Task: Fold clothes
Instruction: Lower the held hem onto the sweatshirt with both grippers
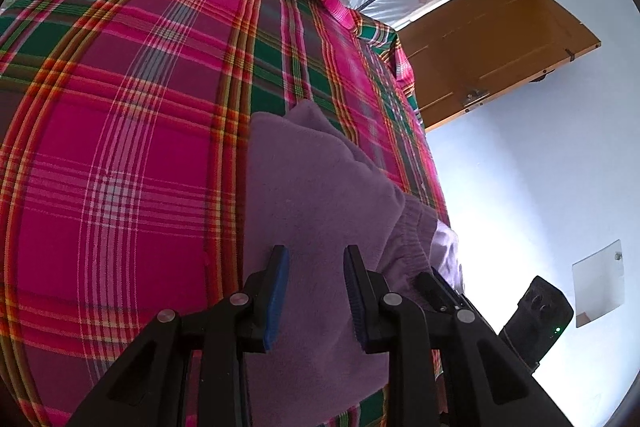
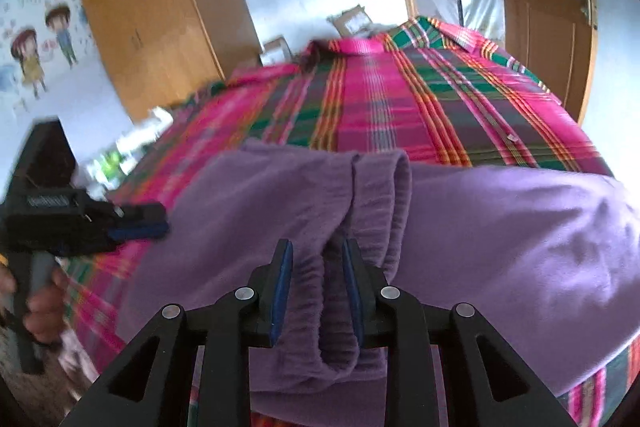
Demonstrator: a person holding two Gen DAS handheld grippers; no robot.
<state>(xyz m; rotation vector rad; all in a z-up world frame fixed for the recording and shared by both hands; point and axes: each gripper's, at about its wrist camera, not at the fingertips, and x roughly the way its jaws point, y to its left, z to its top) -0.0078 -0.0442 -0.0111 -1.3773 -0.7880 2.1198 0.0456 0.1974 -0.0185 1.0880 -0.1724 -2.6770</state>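
Purple fleece, thick and limp, makes up the garment [image 2: 500,227] lying on the plaid sheet [image 1: 120,147] near the bed's close edge. It has a ribbed, gathered band [image 2: 380,187], probably a waistband or cuff, which curls up where the cloth is doubled over. I judge it light, soft and not at all fragile, with a nap that should give rubber pads good purchase; it will sag and drag instead of holding a shape, so the band or a doubled edge is the best place to take hold, since one loose layer would stretch and slip out of line. The right gripper [image 2: 316,283] is partly open with a moderate gap, its blue pads [image 2: 282,287] set either side of a gathered ridge of the band; whether they already press the cloth I cannot tell. The left gripper [image 1: 316,295] is likewise partly open over the flat fleece, gripping nothing that shows. In the right view it [image 2: 136,225] appears blurred at the garment's left edge, held by a hand [image 2: 44,307].
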